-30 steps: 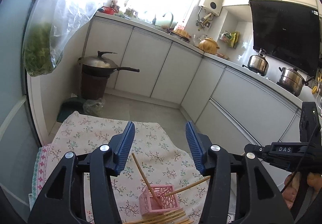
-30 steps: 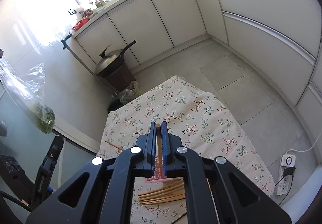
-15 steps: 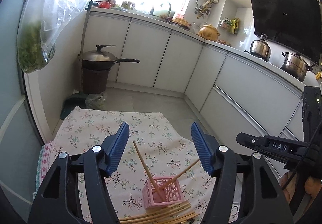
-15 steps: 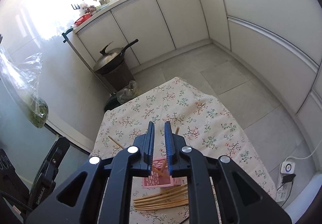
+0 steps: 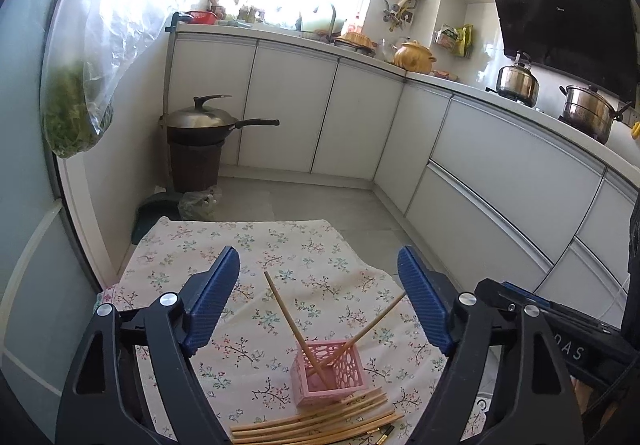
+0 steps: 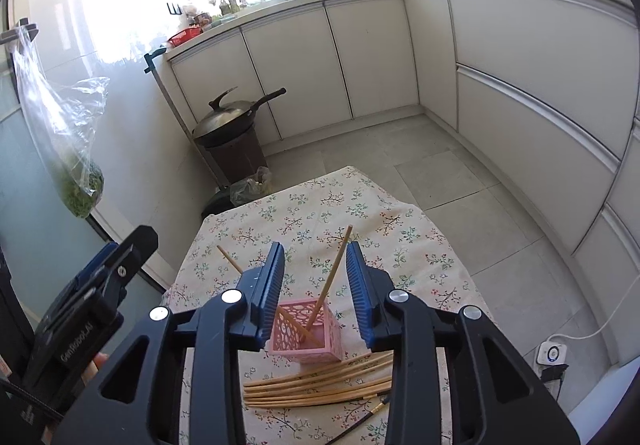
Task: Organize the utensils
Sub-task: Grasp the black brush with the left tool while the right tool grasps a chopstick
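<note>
The small pink perforated plastic basket (image 6: pixel 306 333) holds two wooden chopsticks (image 6: pixel 334 277) leaning apart, sitting between and just past the spread-open, empty right gripper (image 6: pixel 316 287). Loose bamboo chopsticks (image 6: pixel 316 383) lie nearer. Left gripper (image 5: pixel 320 301) gapes wide, empty too. Floral tablecloth (image 6: pixel 360 221) ahead has room.

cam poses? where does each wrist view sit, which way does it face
Left wrist: on the left claw, looking forward and down between its open blue fingers at the pink perforated plastic basket; the right claw's body shows at right.
Right wrist: on the right claw, open above the basket; left claw at left.
Shared: basket, loose wooden chopsticks, floral tablecloth.
</note>
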Available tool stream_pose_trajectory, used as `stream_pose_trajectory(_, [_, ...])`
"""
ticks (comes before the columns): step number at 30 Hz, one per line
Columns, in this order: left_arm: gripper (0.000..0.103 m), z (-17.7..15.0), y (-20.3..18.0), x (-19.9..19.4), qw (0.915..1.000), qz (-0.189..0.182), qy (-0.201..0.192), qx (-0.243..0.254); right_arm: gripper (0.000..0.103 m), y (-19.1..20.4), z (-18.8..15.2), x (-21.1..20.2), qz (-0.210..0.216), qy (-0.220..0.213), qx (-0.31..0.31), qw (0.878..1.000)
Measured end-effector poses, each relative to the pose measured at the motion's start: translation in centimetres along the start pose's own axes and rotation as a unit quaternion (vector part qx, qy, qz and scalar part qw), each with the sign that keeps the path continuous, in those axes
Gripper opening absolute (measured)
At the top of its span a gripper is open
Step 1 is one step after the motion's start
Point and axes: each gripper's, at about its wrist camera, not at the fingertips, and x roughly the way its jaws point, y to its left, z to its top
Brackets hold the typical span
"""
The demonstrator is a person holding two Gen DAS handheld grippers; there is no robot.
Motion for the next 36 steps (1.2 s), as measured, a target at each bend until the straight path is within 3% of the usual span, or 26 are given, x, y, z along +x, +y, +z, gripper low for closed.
stream_pose_trajectory(5, [0.089,-0.6,-0.8,-0.7,0.9998,0.008,0.002,0.015,0.041,-0.5,-0.9,-1.1,-0.006,-0.006,0.000,1.000])
stream_pose_trajectory(7, [0.092,-0.8,-1.1,-0.9,0.9997,0.011,0.002,0.023,0.053,-1.0,-1.3,-1.5,-0.009,-0.009,0.008,1.000])
stream_pose_trajectory(9, [0.095,-1.0,-1.3,-1.2,0.9995,0.012,0.003,0.029,0.057,-1.6,-1.6,-2.1,-0.012,-0.013,0.017,1.000])
stream_pose_trajectory(15, [0.096,-1.7,-1.7,-1.5,0.9989,0.015,0.015,0.043,0.082,-4.4,-3.1,-3.6,-0.021,-0.019,0.061,0.998])
stream_pose_trajectory(19, [0.096,-3.0,-2.3,-1.0,0.9967,0.000,0.047,0.066,0.096,-6.8,-4.9,-4.4,0.000,-0.019,0.093,0.995])
stream_pose_trajectory(23, [0.096,-5.8,-3.7,0.6,0.9867,-0.026,0.114,0.112,0.096,-9.9,-7.5,-4.0,0.008,0.016,0.123,0.992])
stream_pose_trajectory(27, [0.096,-10.0,-5.6,3.0,0.9593,-0.074,0.221,0.159,0.096,-14.2,-10.7,-3.6,-0.009,0.041,0.167,0.985])
stream_pose_trajectory(31, [0.096,-15.8,-7.7,6.2,0.9082,-0.113,0.357,0.187,0.096,-18.4,-13.6,-3.0,-0.023,0.065,0.221,0.973])
stream_pose_trajectory(34, [0.096,-19.6,-8.5,8.8,0.8768,-0.120,0.429,0.181,0.096,-20.4,-14.5,-3.0,-0.017,0.079,0.257,0.963])
stream_pose_trajectory(36, [0.096,-21.3,-8.8,10.4,0.8621,-0.112,0.464,0.170,0.096,-21.0,-14.6,-3.4,-0.008,0.075,0.263,0.962])
